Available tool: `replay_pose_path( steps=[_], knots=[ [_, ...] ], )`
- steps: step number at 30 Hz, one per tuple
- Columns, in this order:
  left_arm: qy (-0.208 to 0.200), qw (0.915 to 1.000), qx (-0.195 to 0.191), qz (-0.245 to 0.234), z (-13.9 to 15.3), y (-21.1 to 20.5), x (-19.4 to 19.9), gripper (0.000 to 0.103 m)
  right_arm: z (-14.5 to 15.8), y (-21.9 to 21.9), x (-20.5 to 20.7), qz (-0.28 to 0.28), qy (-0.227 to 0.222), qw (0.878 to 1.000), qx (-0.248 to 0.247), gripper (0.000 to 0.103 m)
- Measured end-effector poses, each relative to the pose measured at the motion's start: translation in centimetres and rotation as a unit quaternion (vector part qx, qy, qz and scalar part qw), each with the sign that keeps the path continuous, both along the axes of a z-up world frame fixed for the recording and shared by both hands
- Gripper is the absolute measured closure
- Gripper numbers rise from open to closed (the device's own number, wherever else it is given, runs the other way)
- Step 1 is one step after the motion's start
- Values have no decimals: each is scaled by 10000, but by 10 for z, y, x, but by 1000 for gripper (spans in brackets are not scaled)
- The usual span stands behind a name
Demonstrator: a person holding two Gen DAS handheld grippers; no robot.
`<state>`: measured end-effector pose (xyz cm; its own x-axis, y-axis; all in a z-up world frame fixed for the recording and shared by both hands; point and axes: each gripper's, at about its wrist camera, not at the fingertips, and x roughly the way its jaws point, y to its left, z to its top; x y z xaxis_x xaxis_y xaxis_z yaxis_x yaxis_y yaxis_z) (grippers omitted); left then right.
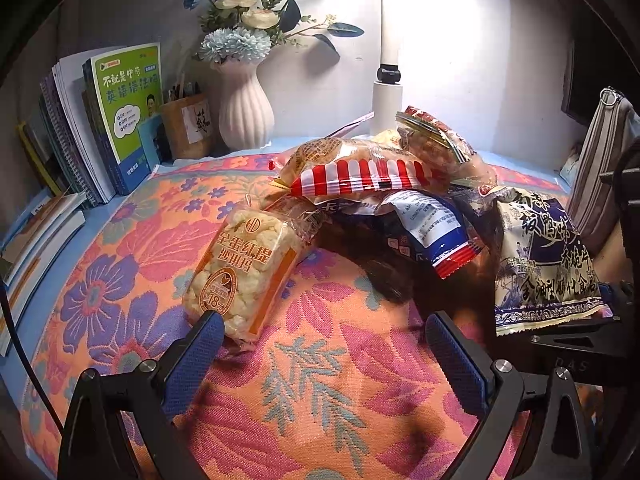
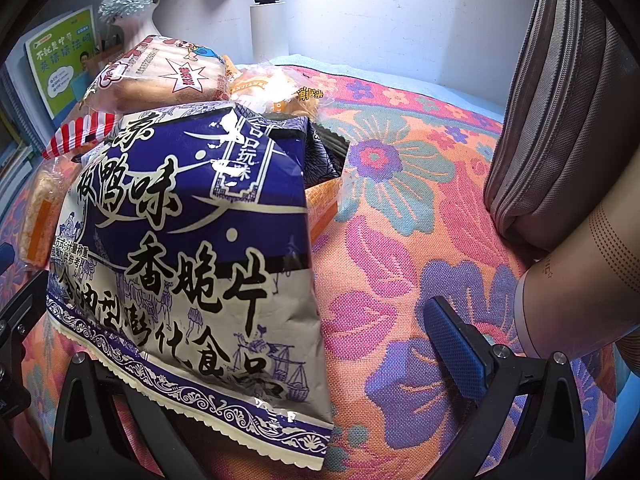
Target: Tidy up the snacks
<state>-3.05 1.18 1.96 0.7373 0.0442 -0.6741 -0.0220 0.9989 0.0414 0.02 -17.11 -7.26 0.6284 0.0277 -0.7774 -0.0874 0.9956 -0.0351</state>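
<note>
A heap of snack packs lies on the floral cloth (image 1: 320,380). An orange sachima pack (image 1: 244,272) leans on the heap's left side, its lower end touching my left gripper's left pad (image 1: 200,344). My left gripper (image 1: 326,346) is open with only cloth between its fingers. A red-and-white striped pack (image 1: 360,172) tops the heap, above a blue-and-white pack (image 1: 436,232). A large blue-and-white crisps bag (image 2: 192,240) drapes over the left finger of my right gripper (image 2: 288,332), hiding it. The right pad (image 2: 456,348) stands well apart, so that gripper is open.
Books (image 1: 120,120) stand at the back left beside a pen holder (image 1: 188,128) and a white vase of flowers (image 1: 244,108). A white lamp post (image 1: 388,100) rises behind the heap. A grey striped pouch (image 2: 560,120) and a person's sleeve (image 2: 592,276) are at the right.
</note>
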Motion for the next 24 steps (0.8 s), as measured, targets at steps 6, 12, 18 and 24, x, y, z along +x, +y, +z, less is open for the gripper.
replay_pose_path(
  steps=[6, 12, 18, 24],
  knots=[
    [-3, 9999, 85, -63, 1, -4, -1, 3, 0, 1, 0, -8, 5, 10000, -1, 0],
    [-29, 9999, 103, -37, 2, -5, -3, 3, 2, 2, 2, 20, 30, 10000, 8, 0],
    [-33, 10000, -22, 38, 4, 2, -2, 3, 11, -2, 2, 180, 575, 9982, -53, 0],
    [30, 9997, -219, 73, 6, 10, -3, 3, 13, -5, -8, 564, 486, 9972, -35, 0]
  ],
)
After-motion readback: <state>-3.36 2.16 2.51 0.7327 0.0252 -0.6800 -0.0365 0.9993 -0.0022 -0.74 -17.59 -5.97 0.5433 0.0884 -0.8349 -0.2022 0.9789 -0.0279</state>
